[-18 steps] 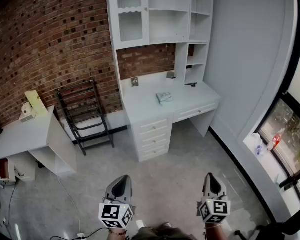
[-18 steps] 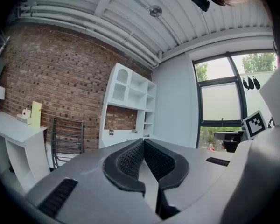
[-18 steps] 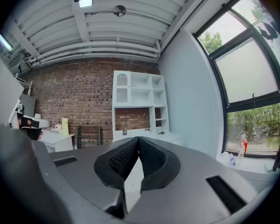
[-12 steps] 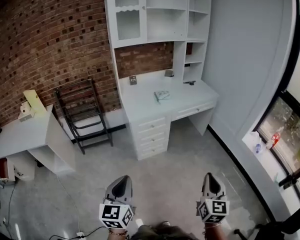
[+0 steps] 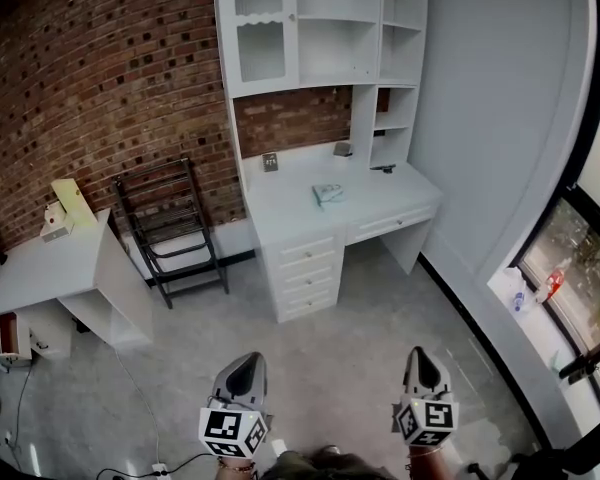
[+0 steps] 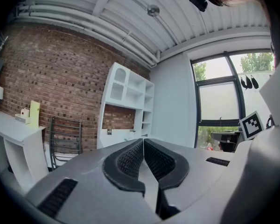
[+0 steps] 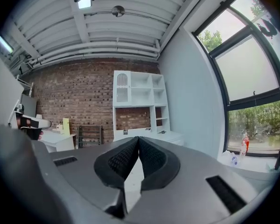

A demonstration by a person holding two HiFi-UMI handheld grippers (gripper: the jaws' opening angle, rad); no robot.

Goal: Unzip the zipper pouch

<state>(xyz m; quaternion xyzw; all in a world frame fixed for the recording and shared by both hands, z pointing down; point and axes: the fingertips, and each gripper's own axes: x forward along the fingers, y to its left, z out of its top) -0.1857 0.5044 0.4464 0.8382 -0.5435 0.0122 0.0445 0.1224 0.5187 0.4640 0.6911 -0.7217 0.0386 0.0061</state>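
Note:
The zipper pouch is a small pale blue-green shape lying flat on the white desk across the room, far from both grippers. My left gripper is at the bottom of the head view, held level over the floor, its jaws shut with nothing between them. My right gripper is held beside it the same way, shut and empty. In the left gripper view the left gripper has its ribbed pads pressed together. In the right gripper view the right gripper also has its pads meeting.
The desk has a white hutch above and drawers below, against a brick wall. A black metal rack leans left of it. A low white table carries a yellow box. Bottles stand at the right-hand window.
The head view has swayed a little. Both grippers stay in the same place and stay shut.

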